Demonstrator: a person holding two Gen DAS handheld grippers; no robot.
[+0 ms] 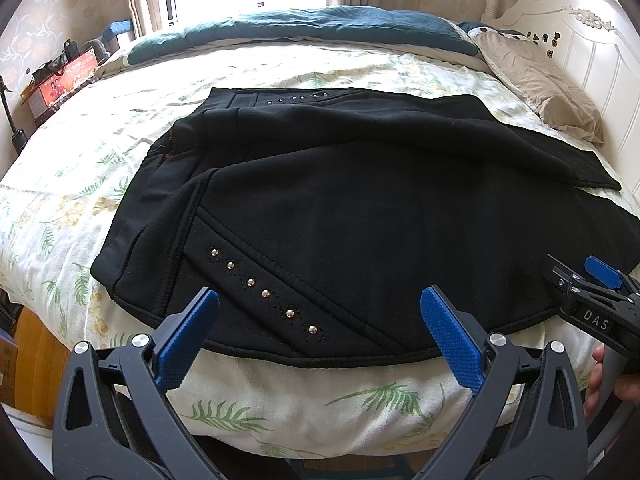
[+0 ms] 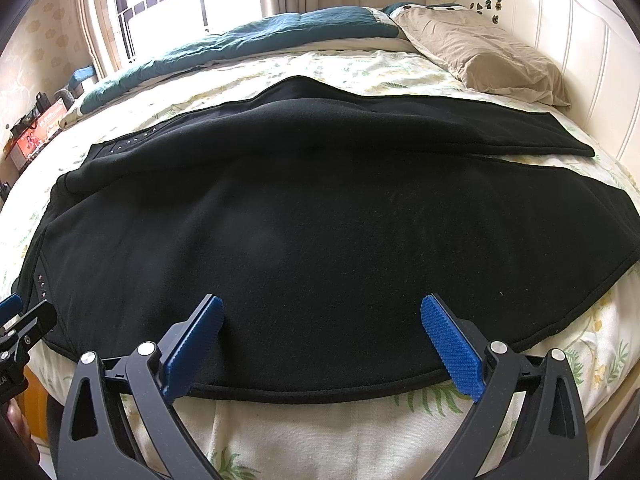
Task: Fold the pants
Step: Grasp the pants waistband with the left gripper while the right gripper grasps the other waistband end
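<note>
Cut off at 3 o'clock in the left wrist view: right gripper (image 1: pixel 576 276), jaw state unreadable. Clipped at 9 o'clock in the right wrist view: left gripper (image 2: pixel 16 320). Unreadable: box (image 1: pixel 66 80) print at 10 o'clock.

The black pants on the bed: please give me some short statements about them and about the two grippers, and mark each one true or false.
1. The black pants lie spread on the bed, which has a leaf-print cover. True.
2. The left gripper is shut on the pants. False: it is open, its blue pads apart above the near edge of the cloth.
3. A row of small metal studs runs diagonally on the pants near the left gripper. True.
4. The right gripper holds a pillow. False: it is open and holds nothing; the beige pillow lies far off by the headboard.
5. The pants are red. False: they are black.
</note>
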